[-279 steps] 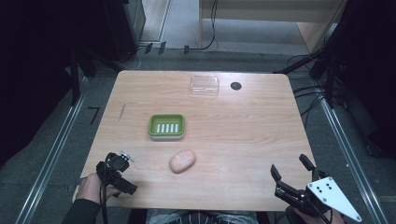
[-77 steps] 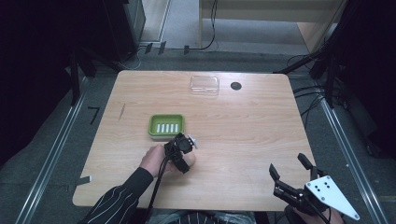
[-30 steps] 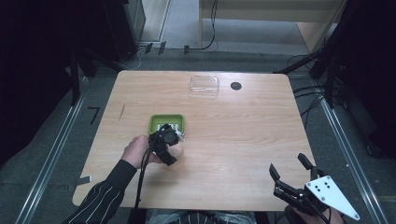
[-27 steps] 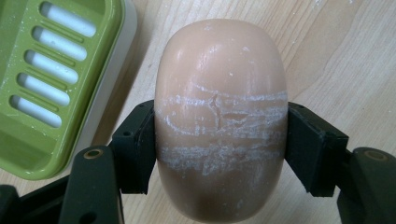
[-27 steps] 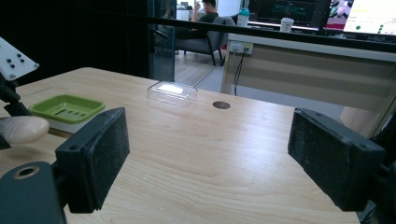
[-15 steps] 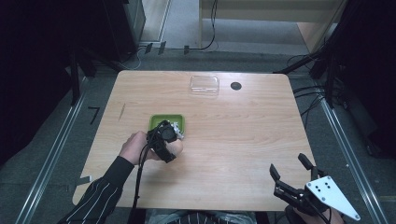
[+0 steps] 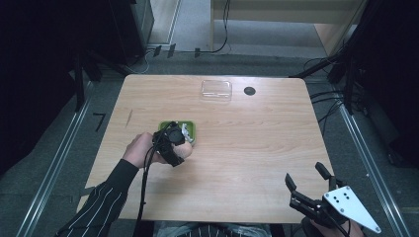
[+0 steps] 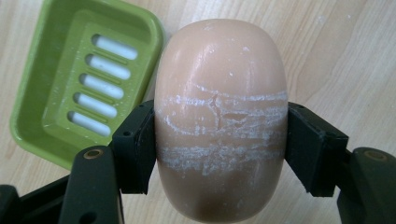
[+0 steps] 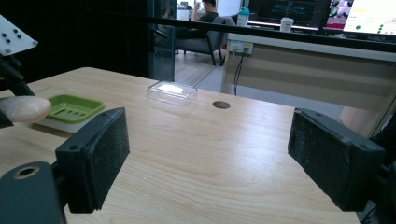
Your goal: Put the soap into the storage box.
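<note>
Soap sat clamped between your left gripper pads, held across its middle, lifted just beside the green soap dish. In the high view your left gripper hovered at the dish's near right corner, not over the slotted well. Your right gripper was parked at the table's near right edge, jaws spread wide, holding nothing.

Risks as I judged them: the bar was rounded and showed white scuffed bands where the pads bit, so it looked slick; a loose squeeze or a tilt could have let it squirt out. You were off-centre from the dish, so releasing there likely would have dropped the bar on the dish rim or the table, maybe tipping the light dish. Clear lid at the far edge was well apart, no threat.
</note>
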A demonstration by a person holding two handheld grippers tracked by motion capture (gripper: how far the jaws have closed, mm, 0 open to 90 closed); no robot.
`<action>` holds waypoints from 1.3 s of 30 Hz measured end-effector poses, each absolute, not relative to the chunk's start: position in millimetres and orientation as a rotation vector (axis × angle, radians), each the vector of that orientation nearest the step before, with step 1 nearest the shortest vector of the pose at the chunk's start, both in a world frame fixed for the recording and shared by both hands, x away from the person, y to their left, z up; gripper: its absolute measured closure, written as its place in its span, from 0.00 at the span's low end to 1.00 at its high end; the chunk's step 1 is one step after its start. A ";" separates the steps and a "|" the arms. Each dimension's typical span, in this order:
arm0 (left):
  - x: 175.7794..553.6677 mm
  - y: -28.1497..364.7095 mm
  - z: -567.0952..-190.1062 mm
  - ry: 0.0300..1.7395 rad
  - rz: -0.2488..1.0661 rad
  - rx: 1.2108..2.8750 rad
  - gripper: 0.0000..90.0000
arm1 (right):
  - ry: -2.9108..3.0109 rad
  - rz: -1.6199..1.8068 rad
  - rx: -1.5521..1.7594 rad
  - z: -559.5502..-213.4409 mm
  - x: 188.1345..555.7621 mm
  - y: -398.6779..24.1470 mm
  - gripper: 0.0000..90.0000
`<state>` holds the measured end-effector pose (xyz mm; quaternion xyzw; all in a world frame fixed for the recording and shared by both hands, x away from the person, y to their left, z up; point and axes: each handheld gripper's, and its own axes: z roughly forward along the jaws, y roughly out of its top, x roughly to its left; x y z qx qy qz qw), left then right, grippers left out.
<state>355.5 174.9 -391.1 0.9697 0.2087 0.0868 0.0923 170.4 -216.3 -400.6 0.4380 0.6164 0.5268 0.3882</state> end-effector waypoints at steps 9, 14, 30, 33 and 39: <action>361.1 177.8 -384.0 0.570 0.278 2.894 0.37 | 1.570 1.339 1.112 -400.5 170.4 -216.2 0.15; 367.2 178.8 -380.8 0.554 0.290 2.894 0.37 | 1.569 1.339 1.112 -400.5 170.5 -216.1 0.15; 387.5 183.0 -376.6 0.489 0.319 2.909 0.37 | 1.569 1.338 1.116 -400.5 170.6 -216.1 0.15; 391.2 185.3 -374.5 0.485 0.332 2.899 0.37 | 1.570 1.337 1.115 -400.6 170.6 -216.1 0.15; 398.3 188.1 -373.4 0.461 0.336 2.897 0.37 | 1.569 1.338 1.115 -400.6 170.8 -216.0 0.15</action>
